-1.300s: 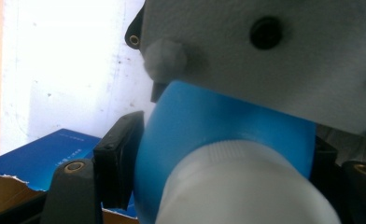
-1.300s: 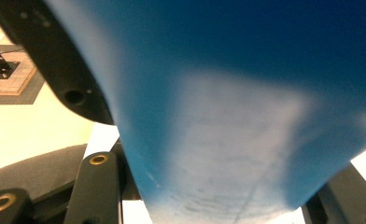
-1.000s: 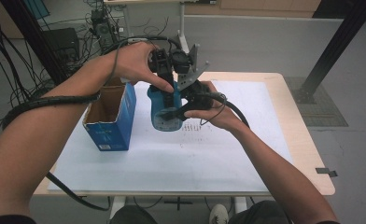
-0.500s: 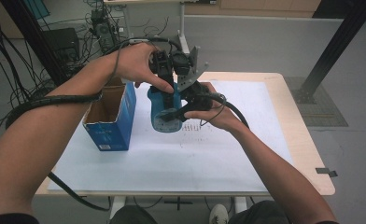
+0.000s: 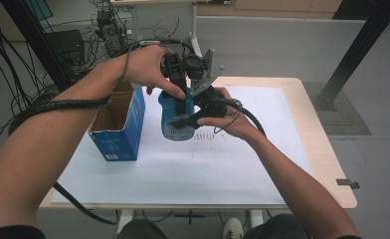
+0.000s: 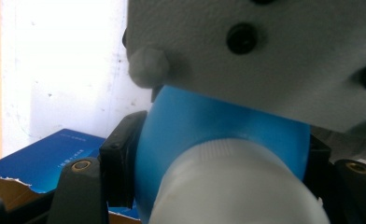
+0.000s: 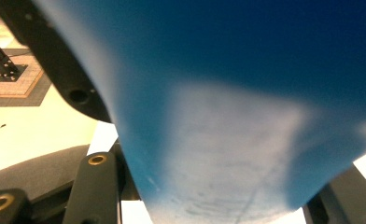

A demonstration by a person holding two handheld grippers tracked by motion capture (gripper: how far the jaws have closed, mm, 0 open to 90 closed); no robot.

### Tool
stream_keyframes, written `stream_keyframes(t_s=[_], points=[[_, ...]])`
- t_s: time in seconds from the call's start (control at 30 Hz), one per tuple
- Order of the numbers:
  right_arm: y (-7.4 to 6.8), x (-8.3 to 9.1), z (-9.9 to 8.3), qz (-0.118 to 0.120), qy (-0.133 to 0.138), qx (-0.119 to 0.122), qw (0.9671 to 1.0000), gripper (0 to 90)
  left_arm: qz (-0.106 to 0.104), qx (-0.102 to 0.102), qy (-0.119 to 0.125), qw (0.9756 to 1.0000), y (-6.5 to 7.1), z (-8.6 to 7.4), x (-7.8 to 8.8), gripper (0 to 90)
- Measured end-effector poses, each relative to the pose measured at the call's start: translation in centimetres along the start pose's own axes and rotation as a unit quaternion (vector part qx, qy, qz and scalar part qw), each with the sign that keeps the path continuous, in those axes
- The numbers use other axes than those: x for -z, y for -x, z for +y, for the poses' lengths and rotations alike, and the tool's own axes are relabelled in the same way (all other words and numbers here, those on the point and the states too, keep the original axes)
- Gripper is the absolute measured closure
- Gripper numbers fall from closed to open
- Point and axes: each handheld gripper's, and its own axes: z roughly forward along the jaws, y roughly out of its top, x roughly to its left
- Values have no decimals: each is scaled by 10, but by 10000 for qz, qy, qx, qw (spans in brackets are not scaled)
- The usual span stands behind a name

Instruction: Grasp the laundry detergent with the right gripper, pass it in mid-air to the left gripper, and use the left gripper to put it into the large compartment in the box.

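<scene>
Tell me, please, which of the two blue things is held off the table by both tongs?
The blue bottle with the white cap, clamped between both tongs; the open-topped blue carton stands on the table, untouched.

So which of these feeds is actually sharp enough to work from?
High view: evenly lit, sharp; blue bottle and open box read clearly. Left gripper view: bottle and white cap too close, soft, and the paper behind is blown out. Right gripper view: bottle pressed near the lens, a blur.
</scene>
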Motion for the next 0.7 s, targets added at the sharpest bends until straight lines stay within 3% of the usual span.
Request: stream_keyframes(t_s=[0.7], points=[[2, -6, -2, 120, -25, -26, 9999, 425, -66, 23, -46, 10000, -2, -3, -5, 351]])
